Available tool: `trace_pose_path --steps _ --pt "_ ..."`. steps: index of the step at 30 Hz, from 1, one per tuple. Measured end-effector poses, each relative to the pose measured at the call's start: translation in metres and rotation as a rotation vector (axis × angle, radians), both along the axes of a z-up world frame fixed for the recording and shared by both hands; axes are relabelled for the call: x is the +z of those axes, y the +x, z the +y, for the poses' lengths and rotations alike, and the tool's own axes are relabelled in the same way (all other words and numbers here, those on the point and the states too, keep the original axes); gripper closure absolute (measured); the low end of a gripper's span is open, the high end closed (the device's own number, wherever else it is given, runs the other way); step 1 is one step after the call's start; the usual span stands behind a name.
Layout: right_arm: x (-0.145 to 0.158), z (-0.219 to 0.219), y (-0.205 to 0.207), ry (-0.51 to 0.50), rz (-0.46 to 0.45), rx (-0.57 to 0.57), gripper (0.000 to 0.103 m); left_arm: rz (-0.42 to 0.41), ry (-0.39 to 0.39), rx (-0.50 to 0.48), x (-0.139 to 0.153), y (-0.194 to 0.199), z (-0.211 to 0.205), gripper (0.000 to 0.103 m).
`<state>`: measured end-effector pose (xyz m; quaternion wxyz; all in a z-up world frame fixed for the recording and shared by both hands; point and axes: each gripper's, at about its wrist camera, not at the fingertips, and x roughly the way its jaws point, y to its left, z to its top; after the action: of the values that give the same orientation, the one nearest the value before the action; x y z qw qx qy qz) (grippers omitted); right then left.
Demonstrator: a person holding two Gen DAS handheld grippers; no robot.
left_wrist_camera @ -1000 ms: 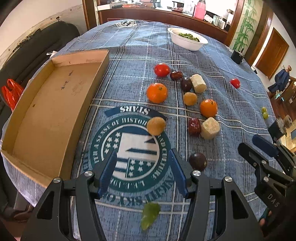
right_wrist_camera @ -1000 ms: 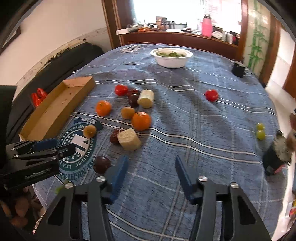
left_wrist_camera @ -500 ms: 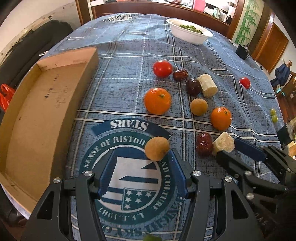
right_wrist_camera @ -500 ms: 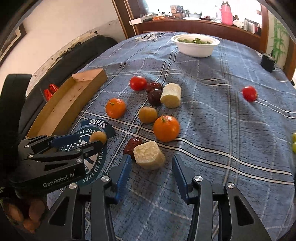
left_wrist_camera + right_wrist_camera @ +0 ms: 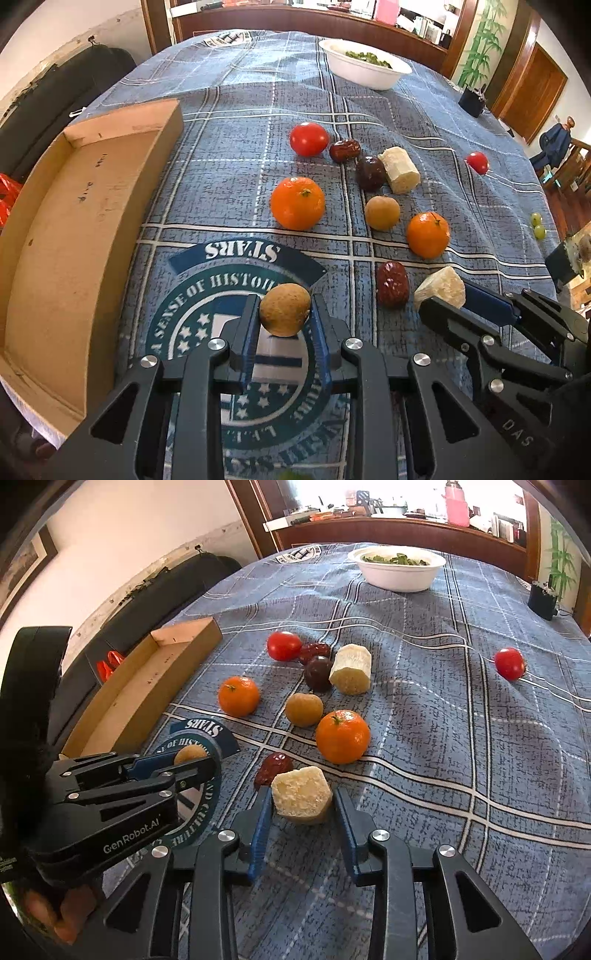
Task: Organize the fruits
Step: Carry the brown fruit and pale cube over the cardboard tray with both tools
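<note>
Left gripper (image 5: 284,314): jaws pressed against both sides of a tan longan (image 5: 284,309), gripping it over the round printed emblem (image 5: 207,317) on the blue plaid cloth (image 5: 236,122).

Right gripper (image 5: 303,812): jaws spread on either side of a pale sugarcane chunk (image 5: 301,792). Narrow gaps show on both sides, so no grip yet; the chunk sits on the surface.

Touching that chunk on its far left, a wrinkled red jujube (image 5: 274,767). Just beyond, an orange mandarin (image 5: 342,736), with a 2nd longan (image 5: 304,709) beside it. Further left, a 2nd mandarin (image 5: 238,696).

Behind these, a tight cluster: a dark round fruit (image 5: 318,672) touching a 2nd sugarcane chunk (image 5: 351,669), another jujube (image 5: 314,652), and a red tomato (image 5: 283,645).

A smaller tomato (image 5: 509,663) lies well apart to the right. 2 green grapes (image 5: 537,226) sit near the right edge of the surface.

The cardboard tray (image 5: 70,236) lies along the left edge, nothing visible inside it. A white bowl (image 5: 397,568) with greens stands at the far end, a small black object (image 5: 542,600) to its right.
</note>
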<state>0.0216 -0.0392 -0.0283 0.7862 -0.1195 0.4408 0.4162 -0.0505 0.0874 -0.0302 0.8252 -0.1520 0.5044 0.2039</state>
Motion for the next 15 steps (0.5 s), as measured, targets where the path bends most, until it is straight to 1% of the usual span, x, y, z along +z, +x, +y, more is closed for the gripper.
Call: trace_pose_path --steps 6,11,15 --pt "0.012 -0.010 -0.015 0.013 -0.017 0.001 0.069 -0.016 0.026 0.020 0.011 -0.016 -0.002 0.079" --pt "0.027 -0.011 -0.027 0.032 -0.034 0.021 0.069 -0.023 0.088 0.049 0.024 -0.033 -0.003 0.079" --pt "0.037 -0.005 -0.038 0.045 -0.050 0.048 0.069 -0.030 0.113 0.079 0.032 -0.045 0.002 0.079"
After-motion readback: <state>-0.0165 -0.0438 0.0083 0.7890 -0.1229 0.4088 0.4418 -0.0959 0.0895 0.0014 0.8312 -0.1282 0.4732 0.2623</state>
